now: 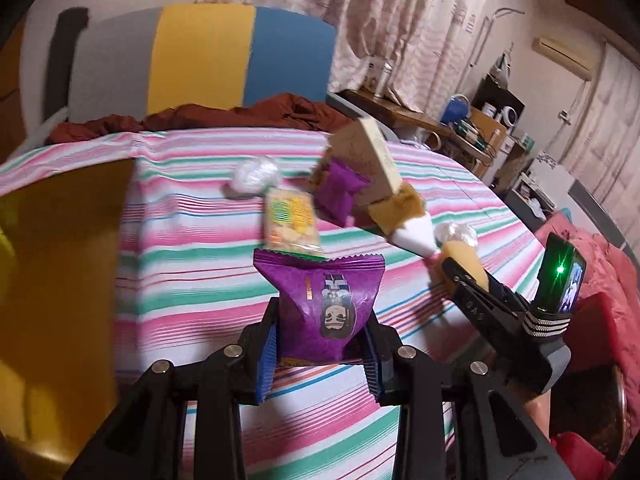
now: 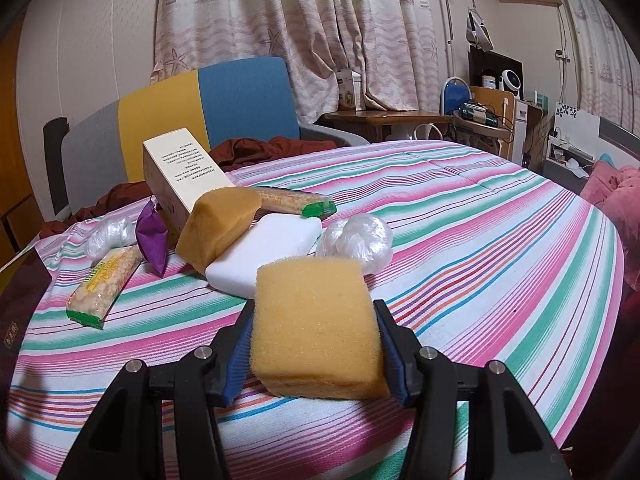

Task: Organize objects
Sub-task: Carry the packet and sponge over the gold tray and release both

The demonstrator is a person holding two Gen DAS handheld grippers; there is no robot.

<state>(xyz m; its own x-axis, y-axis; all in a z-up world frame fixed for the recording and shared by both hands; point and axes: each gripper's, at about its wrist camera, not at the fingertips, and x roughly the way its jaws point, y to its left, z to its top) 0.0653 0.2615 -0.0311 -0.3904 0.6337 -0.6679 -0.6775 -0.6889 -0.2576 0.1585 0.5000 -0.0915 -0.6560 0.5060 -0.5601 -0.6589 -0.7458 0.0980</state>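
My left gripper (image 1: 320, 354) is shut on a purple snack packet (image 1: 324, 304), held above the striped cloth. My right gripper (image 2: 316, 354) is shut on a yellow sponge (image 2: 316, 324); it also shows in the left wrist view (image 1: 466, 258). On the cloth lie a tan box (image 2: 180, 170), a brown sponge (image 2: 216, 226), a white block (image 2: 264, 256), a second purple packet (image 2: 152, 240), two rice-cracker packs (image 2: 102, 290) (image 2: 296, 202) and two crumpled plastic bags (image 2: 356, 242) (image 2: 106, 236).
The striped cloth (image 2: 460, 248) covers a round table. A chair with grey, yellow and blue back (image 2: 192, 112) stands behind, with dark red fabric (image 2: 264, 150) on it. A pink cushion (image 2: 616, 204) lies at right. Cluttered desks stand by the curtains.
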